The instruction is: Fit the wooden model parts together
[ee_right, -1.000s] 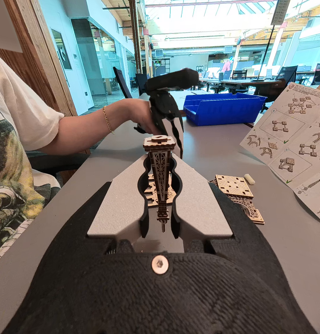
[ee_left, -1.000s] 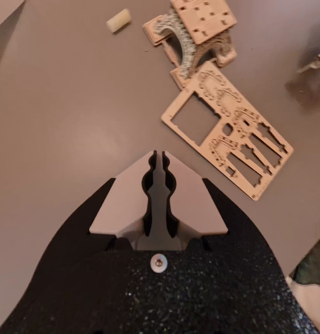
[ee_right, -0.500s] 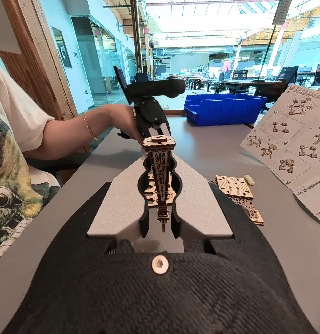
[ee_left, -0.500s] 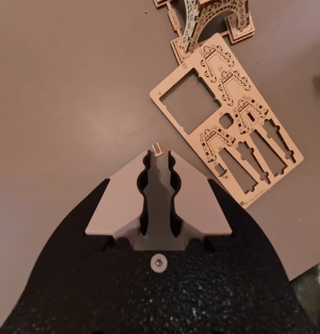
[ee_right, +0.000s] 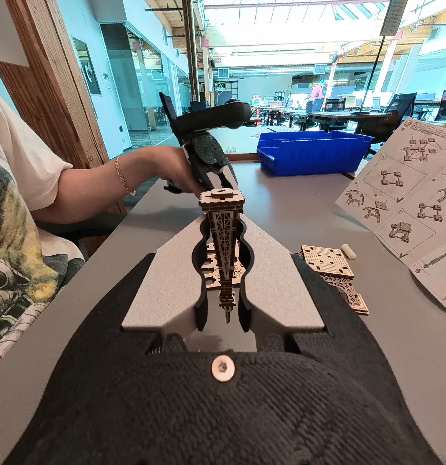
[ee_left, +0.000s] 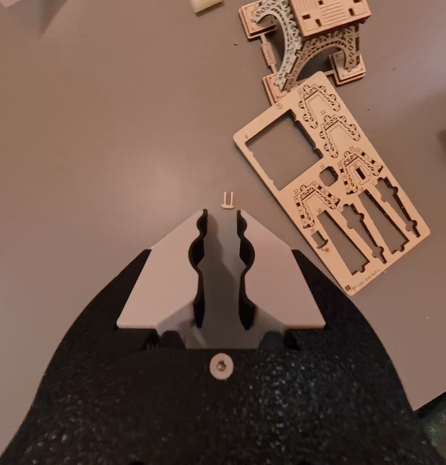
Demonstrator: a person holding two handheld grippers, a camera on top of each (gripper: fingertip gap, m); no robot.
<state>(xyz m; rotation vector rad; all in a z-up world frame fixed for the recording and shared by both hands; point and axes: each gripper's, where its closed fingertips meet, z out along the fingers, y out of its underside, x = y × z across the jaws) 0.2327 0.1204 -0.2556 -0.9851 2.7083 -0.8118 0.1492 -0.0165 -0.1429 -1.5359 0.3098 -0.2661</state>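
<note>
The tower spire (ee_right: 223, 251) is pinched, tip rearward, by the right gripper (ee_right: 222, 221). The left gripper (ee_left: 220, 214), jaws spread and empty, is poised over a tiny peg (ee_left: 228, 200) on the worktop (ee_left: 103, 125) (probably next): a precise pinch is called for.

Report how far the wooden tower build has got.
Done: arched base stands assembled on the table. In hand: right claw clamps the spire; open left claw points at a tiny clip. Left: spire and base unjoined; parts sheet holds pieces.

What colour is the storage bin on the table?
Blue bin, clearest in the right wrist view.
</note>
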